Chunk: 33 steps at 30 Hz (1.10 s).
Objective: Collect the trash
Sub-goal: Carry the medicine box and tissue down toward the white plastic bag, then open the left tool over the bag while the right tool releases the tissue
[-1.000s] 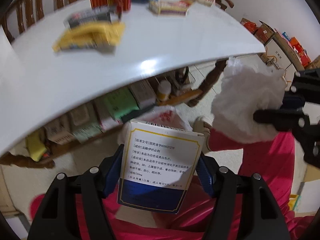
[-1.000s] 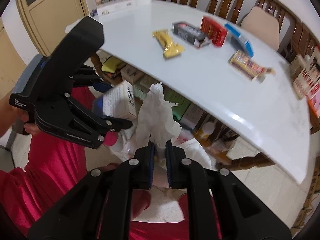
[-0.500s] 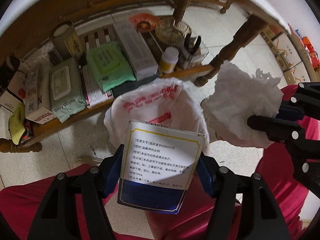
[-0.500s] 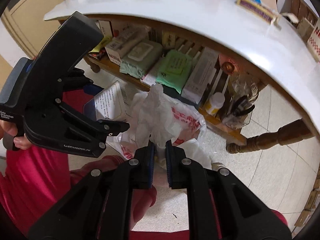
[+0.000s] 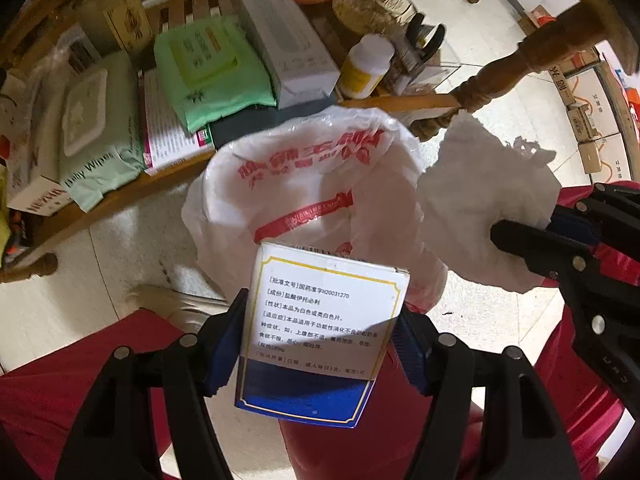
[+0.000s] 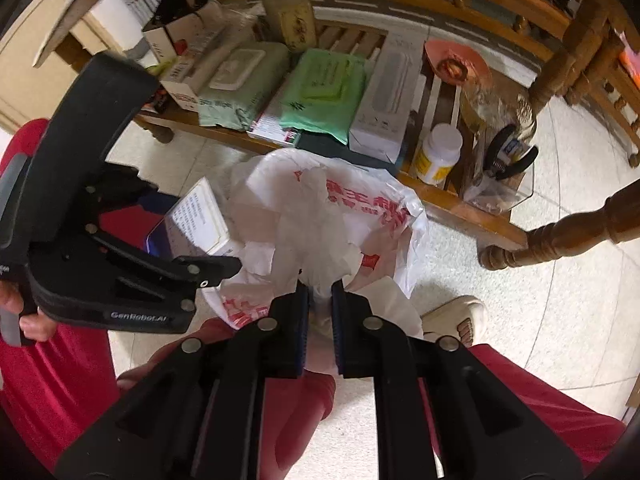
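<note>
Between the blue pads of the left gripper (image 5: 320,344): a white cardboard medicine box with a gold border, a blue bottom band and printed Chinese text (image 5: 320,320), jaws clamped on its two narrow sides, box upright, hanging just above the near rim of the bag. Directly beyond and below: a thin white plastic bag with red lettering (image 5: 304,184), mouth open, standing on the pale speckled tile floor (image 5: 100,248). Just right of the bag's mouth: a crumpled white paper tissue (image 5: 484,208), pinched at its lower end by the right gripper (image 6: 320,300), jaws nearly together on the wad, loose paper fanning over the bag's opening. Around the left gripper's handle: a hand (image 6: 24,312), at the left edge of the right wrist view. Beneath both grippers: red trouser legs (image 5: 60,380) and a beige slipper (image 6: 452,316) beside the bag. Behind the bag: a low wooden shelf (image 5: 120,196) carrying a grey-green pack of wipes (image 5: 92,132), a bright green soft pack (image 5: 212,68), a long white carton (image 5: 284,28) and a white-capped yellow-labelled pill bottle (image 5: 364,68). At right: a turned wooden leg (image 6: 560,240).
</note>
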### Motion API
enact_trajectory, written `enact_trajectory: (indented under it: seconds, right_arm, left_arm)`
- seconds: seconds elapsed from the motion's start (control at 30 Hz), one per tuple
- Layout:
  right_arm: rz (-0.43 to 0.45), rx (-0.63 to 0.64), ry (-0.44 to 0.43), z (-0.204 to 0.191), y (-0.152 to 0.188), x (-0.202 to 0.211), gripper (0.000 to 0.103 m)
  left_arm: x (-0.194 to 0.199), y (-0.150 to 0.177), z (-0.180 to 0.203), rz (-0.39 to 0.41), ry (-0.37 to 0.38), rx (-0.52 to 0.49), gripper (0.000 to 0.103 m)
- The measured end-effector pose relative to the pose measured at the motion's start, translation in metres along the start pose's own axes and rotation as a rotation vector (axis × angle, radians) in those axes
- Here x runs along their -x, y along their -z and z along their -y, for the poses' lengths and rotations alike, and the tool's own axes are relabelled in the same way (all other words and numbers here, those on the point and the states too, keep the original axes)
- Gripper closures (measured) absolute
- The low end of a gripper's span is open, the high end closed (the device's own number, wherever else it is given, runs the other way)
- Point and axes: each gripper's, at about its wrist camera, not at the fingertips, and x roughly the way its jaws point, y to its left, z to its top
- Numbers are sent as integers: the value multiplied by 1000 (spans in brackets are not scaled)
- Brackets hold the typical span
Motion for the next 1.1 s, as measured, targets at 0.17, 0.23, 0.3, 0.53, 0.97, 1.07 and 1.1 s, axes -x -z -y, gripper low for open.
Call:
enact_trajectory:
  seconds: [0.17, 0.23, 0.3, 0.53, 0.97, 1.07, 1.1]
  right_arm:
    - [-31, -29, -12, 7, -8, -23, 92]
    - [-44, -42, -24, 10, -12, -32, 92]
    - [-61, -53, -29, 13, -15, -42, 92]
    - [-112, -94, -28, 28, -21, -73, 91]
    - [-150, -124, -33, 33, -22, -94, 54]
    - [-145, -138, -35, 36, -23, -95, 52]
    - [-144, -140, -36, 36, -23, -95, 52]
  left_arm:
    - [-21, -8, -6, -46, 12, 28, 38]
    - [-28, -11, -9, -68, 26, 43, 38]
    - [-37, -16, -12, -83, 29, 60, 38]
    - [-63, -24, -19, -133, 34, 99, 38]
    - [-74, -27, -25, -162, -42, 105, 29]
    - [-76, -27, -28, -175, -51, 116, 24]
    - [-76, -27, -28, -174, -54, 120, 23]
